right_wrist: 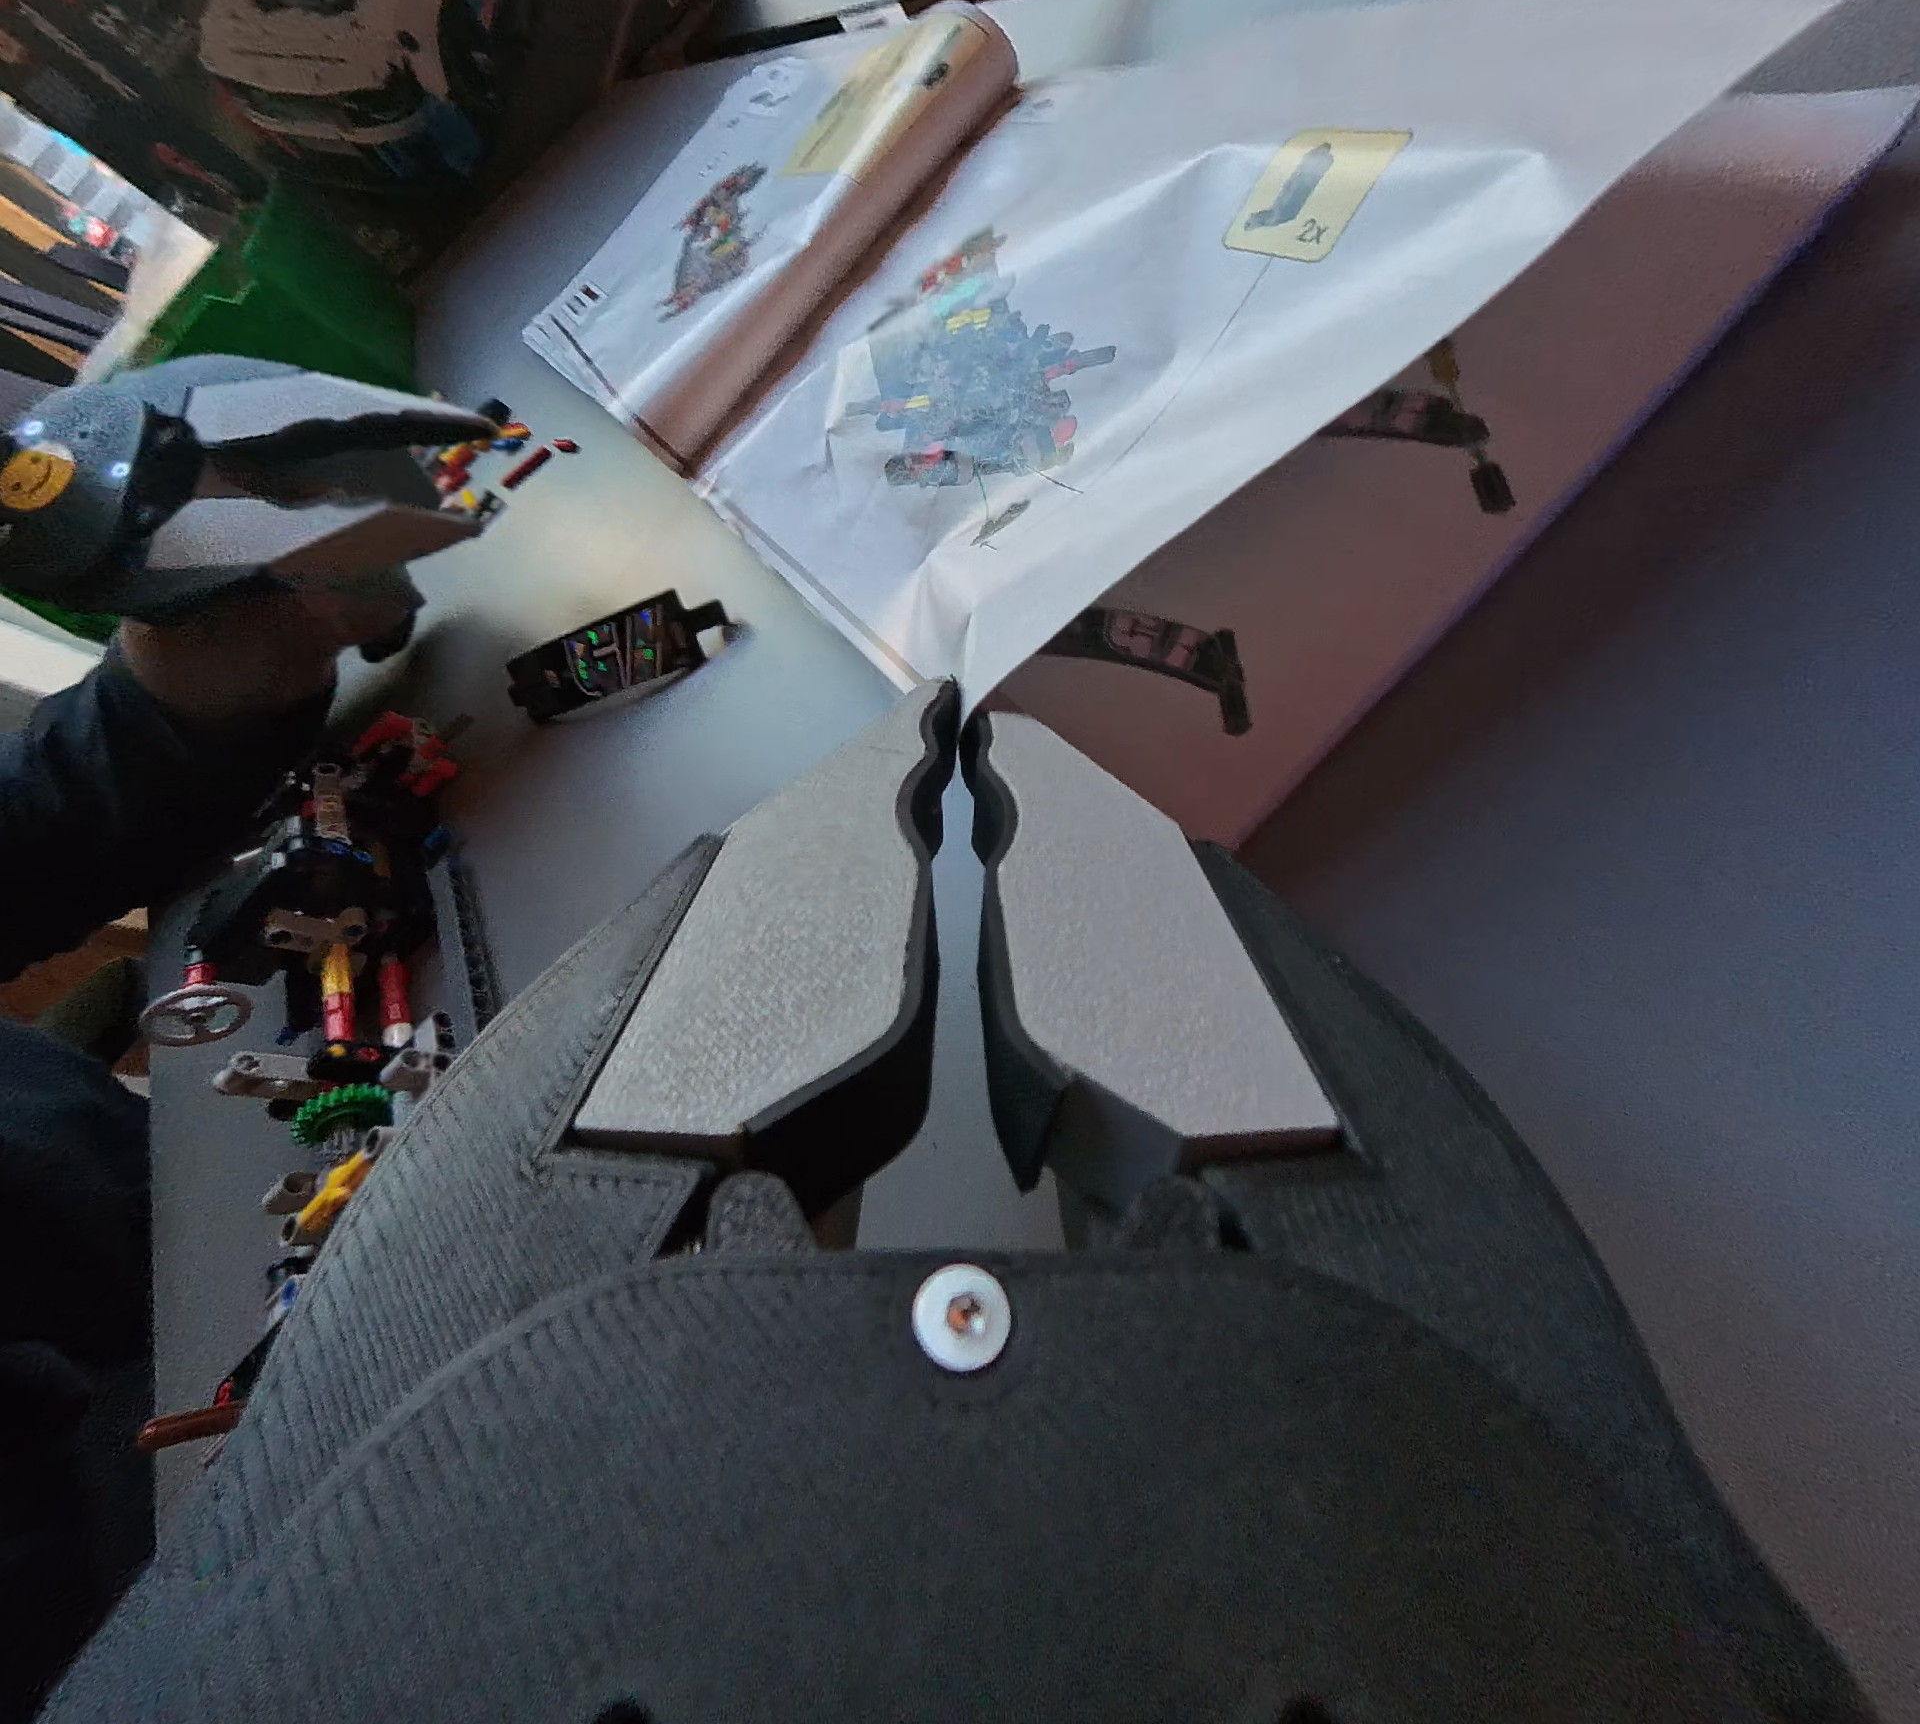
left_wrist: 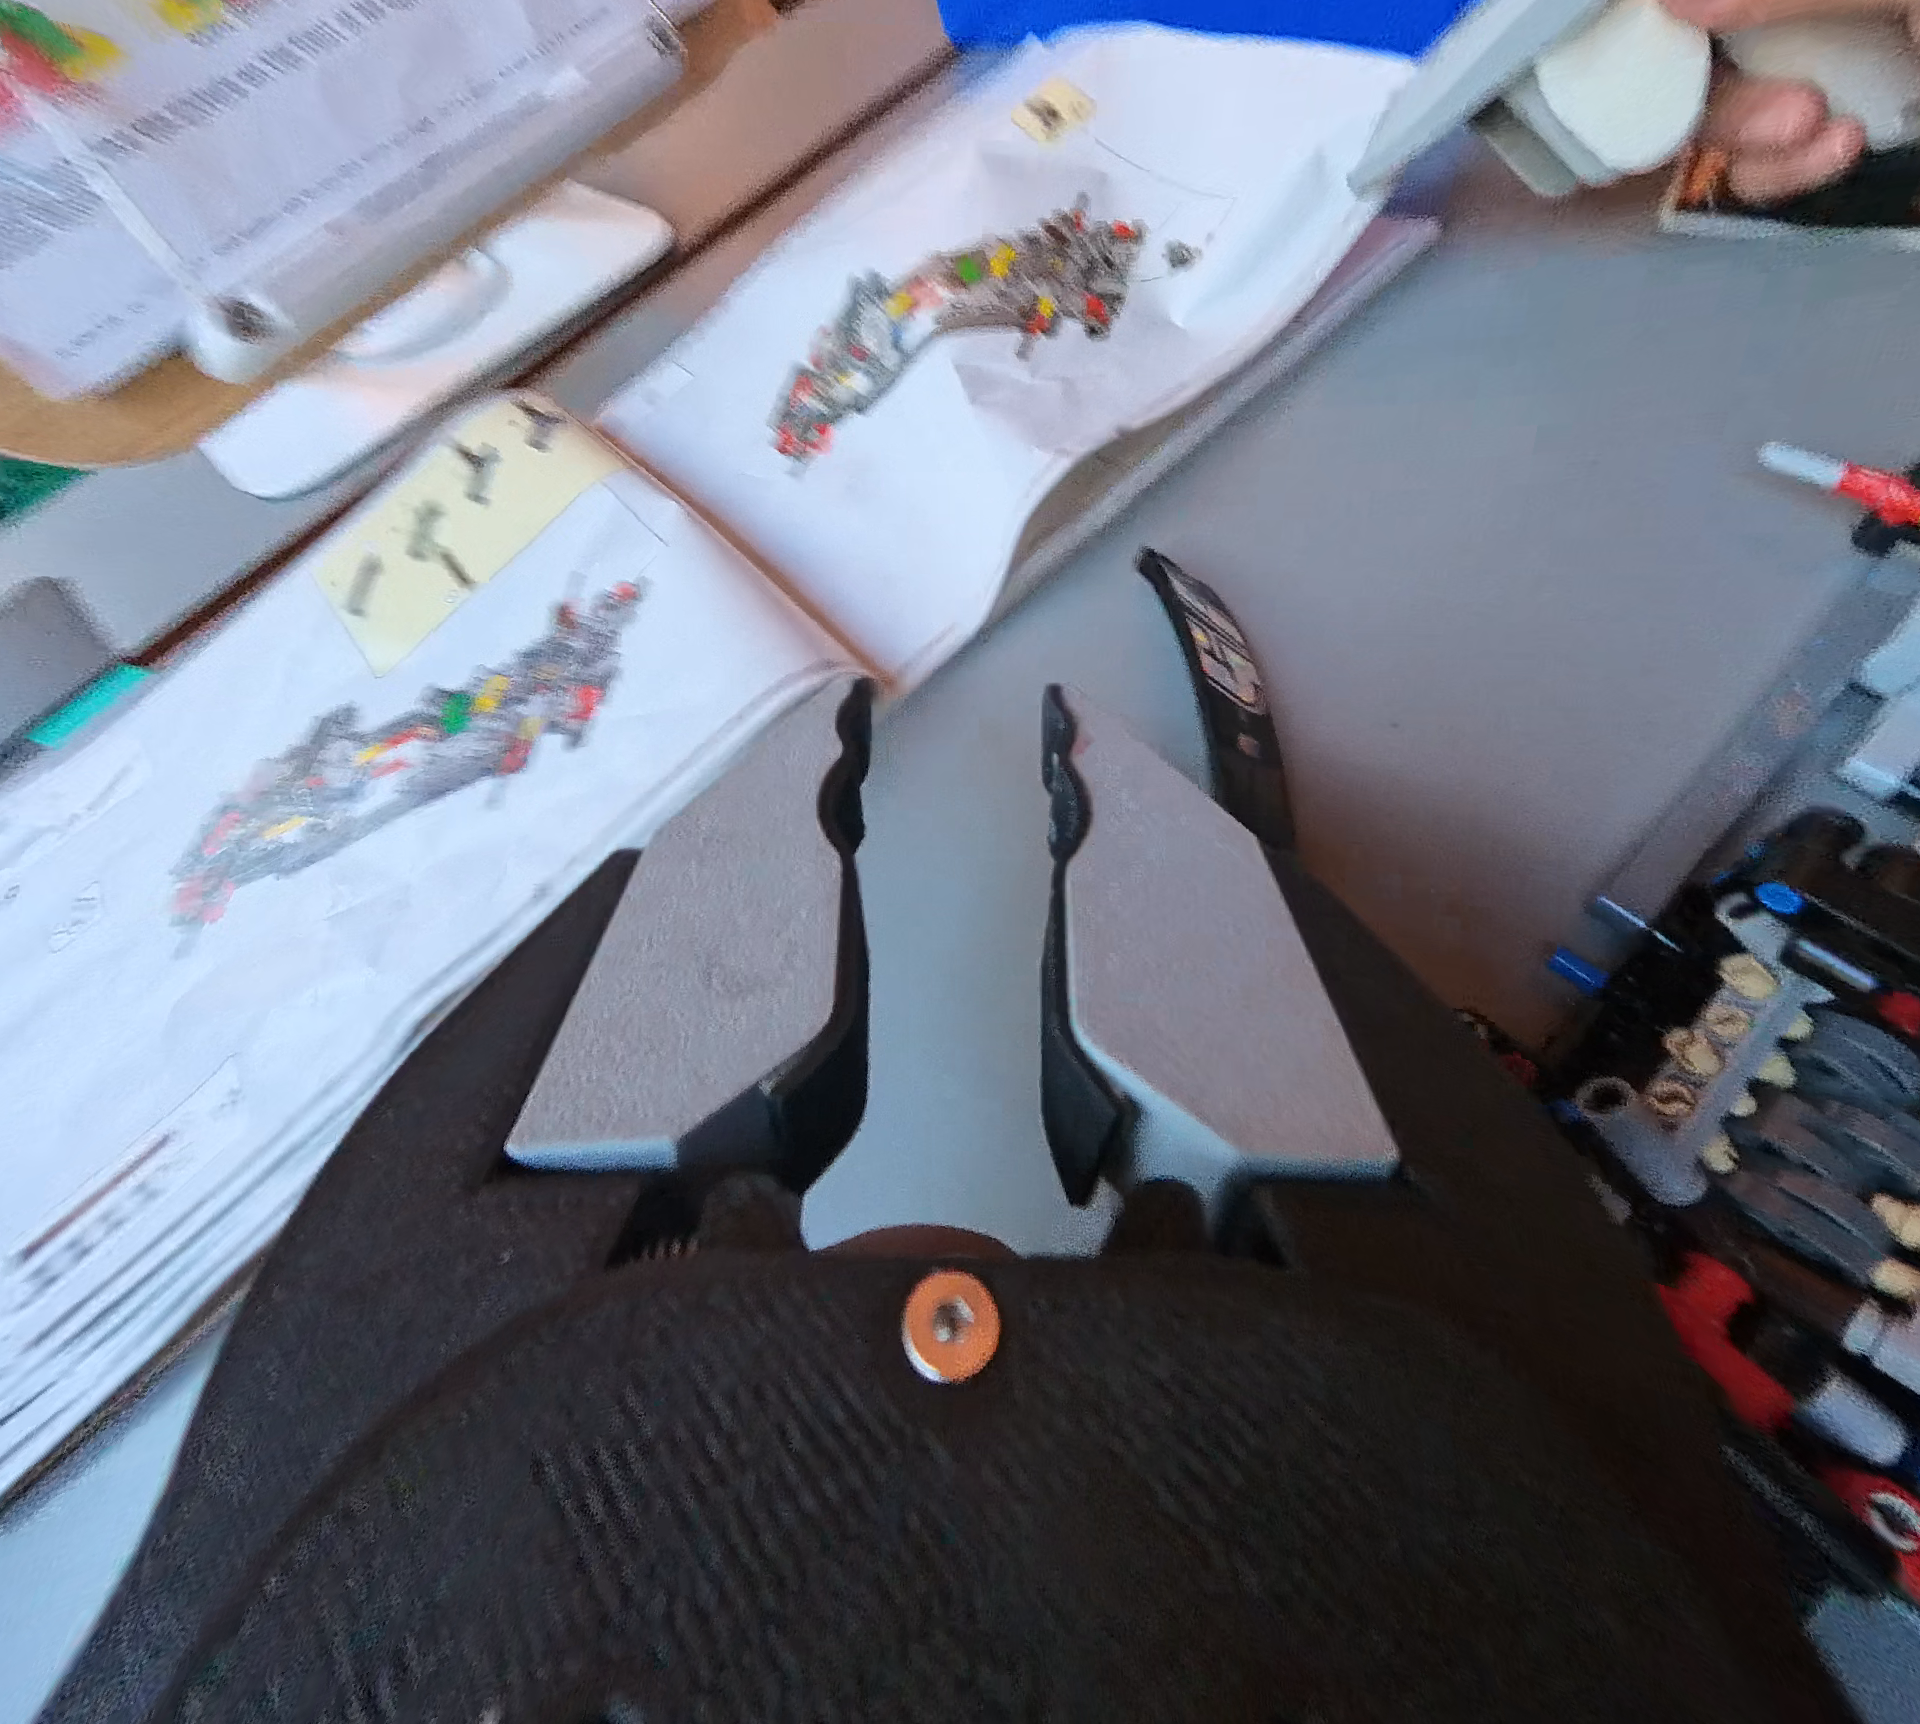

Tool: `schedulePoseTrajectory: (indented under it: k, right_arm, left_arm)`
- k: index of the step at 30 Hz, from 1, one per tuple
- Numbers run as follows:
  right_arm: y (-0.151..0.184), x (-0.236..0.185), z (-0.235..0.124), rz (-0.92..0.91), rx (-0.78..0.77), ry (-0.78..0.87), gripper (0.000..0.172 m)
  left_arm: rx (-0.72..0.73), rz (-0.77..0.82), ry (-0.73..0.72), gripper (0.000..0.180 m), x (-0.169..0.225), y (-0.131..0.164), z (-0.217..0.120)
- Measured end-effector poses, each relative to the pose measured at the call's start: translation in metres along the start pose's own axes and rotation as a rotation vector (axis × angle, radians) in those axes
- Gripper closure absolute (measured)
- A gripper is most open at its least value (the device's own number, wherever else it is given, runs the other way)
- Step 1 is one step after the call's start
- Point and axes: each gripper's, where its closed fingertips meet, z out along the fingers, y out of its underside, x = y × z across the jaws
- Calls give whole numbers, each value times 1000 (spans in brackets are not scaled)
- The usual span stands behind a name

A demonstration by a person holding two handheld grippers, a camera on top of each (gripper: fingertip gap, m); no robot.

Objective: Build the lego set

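Currently my right gripper (right_wrist: pixel 956 718) pinches the lifted page corner (right_wrist: pixel 1039 635) of the booklet (right_wrist: pixel 1039 303); my left gripper (left_wrist: pixel 951 729) gapes empty, the curved black piece (left_wrist: pixel 1226 687) just right of it.

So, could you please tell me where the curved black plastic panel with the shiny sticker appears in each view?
Left wrist view: the curved black plastic panel with the shiny sticker stands on edge on the grey table, just right of the open left tongs.
Right wrist view: it lies left of centre, left of the right tongs.
Shared landmark: the open white instruction booklet, just beyond the panel.
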Motion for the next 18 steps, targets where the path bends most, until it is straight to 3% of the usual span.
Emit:
schedulePoseTrajectory:
  k: [3, 7, 11, 15, 18]
  right_arm:
    - [-10, -12, 1, -35, 60, -62, 172]
    - [-44, -43, 1, -88, 180, -118, 172]
    - [-90, -84, 22, -218, 139, -101, 172]
    - [-131, -139, 77, -280, 8, -174, 172]
    - [-135, -186, 137, -281, -163, -295, 172]
  left_arm:
    - [131, -10, -178, 151, -48, -31, -33]
    - [343, -95, -389, 154, -115, -71, -111]
    - [537, -222, -445, 160, -150, -81, -169]
    - [554, -304, -419, 162, -161, -72, -173]
    - [509, -307, -421, 162, -164, -62, -161]
